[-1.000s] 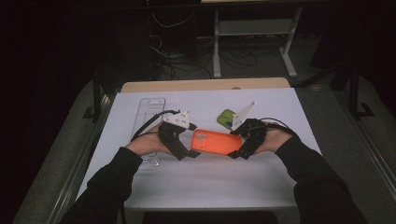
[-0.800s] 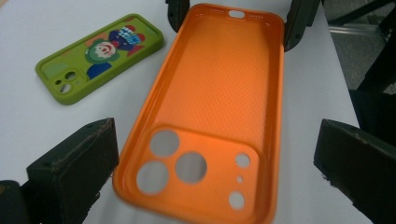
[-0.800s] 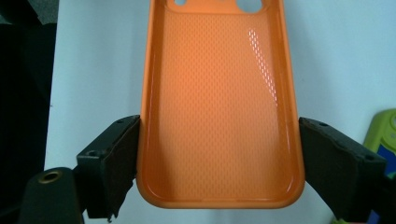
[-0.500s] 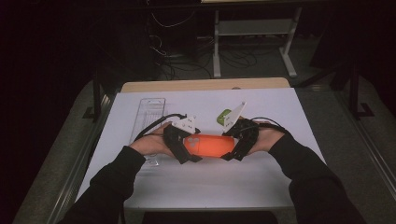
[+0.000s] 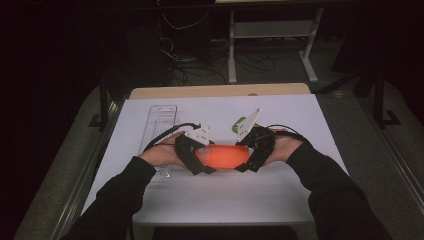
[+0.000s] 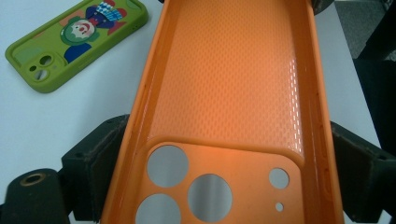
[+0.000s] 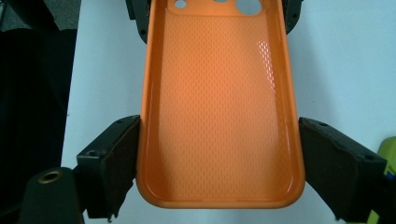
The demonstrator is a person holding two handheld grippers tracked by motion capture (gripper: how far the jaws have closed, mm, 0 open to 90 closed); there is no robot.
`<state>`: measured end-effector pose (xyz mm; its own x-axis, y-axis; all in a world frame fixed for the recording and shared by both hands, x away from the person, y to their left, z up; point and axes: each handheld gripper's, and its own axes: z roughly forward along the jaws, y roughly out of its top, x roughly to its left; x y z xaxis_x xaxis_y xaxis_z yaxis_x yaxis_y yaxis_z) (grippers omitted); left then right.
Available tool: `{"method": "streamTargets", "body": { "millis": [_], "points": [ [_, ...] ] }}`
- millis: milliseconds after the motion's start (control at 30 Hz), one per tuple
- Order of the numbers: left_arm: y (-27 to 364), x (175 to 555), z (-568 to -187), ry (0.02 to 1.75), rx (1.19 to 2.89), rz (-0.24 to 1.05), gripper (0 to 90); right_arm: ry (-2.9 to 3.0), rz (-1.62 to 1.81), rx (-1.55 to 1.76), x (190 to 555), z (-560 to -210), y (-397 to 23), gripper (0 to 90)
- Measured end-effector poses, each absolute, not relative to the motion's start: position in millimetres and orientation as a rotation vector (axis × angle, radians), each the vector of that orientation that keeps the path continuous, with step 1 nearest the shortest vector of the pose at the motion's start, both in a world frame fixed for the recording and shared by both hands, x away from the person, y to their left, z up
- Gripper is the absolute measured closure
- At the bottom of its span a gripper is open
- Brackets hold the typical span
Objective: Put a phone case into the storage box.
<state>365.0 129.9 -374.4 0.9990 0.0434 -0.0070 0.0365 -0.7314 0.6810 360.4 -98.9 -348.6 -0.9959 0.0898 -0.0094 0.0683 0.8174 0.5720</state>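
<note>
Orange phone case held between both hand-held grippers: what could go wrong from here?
1. The orange phone case is a soft, empty shell. The left hand-held gripper, whose jaws have just been closing, clamps its camera end; a harder squeeze may buckle the walls.
2. The right hand-held gripper grips the other end by the side walls alone, so a twist or pull could slip it free.
3. The green phone case lies close by and could get knocked.

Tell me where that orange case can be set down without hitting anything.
The white mat lies bare between the forearms, up to its near edge, and along its right side past the right gripper. It is crowded behind the orange case: the green case lies there, and the clear tray runs up the left.
</note>
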Motion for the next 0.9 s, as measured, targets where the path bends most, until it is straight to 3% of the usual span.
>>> {"method": "streamTargets", "body": {
  "millis": [633,900],
  "points": [
    [127.1,362.1,-374.3,0.030,2.424,-0.043,15.7,3.010,0.931,0.150,358.8,-351.1,-100.8,14.6],
    [128.2,363.8,-374.2,0.093,2.432,-0.029,15.9,2.985,0.992,0.187,358.7,-353.0,-104.6,2.5]
  ]
}}
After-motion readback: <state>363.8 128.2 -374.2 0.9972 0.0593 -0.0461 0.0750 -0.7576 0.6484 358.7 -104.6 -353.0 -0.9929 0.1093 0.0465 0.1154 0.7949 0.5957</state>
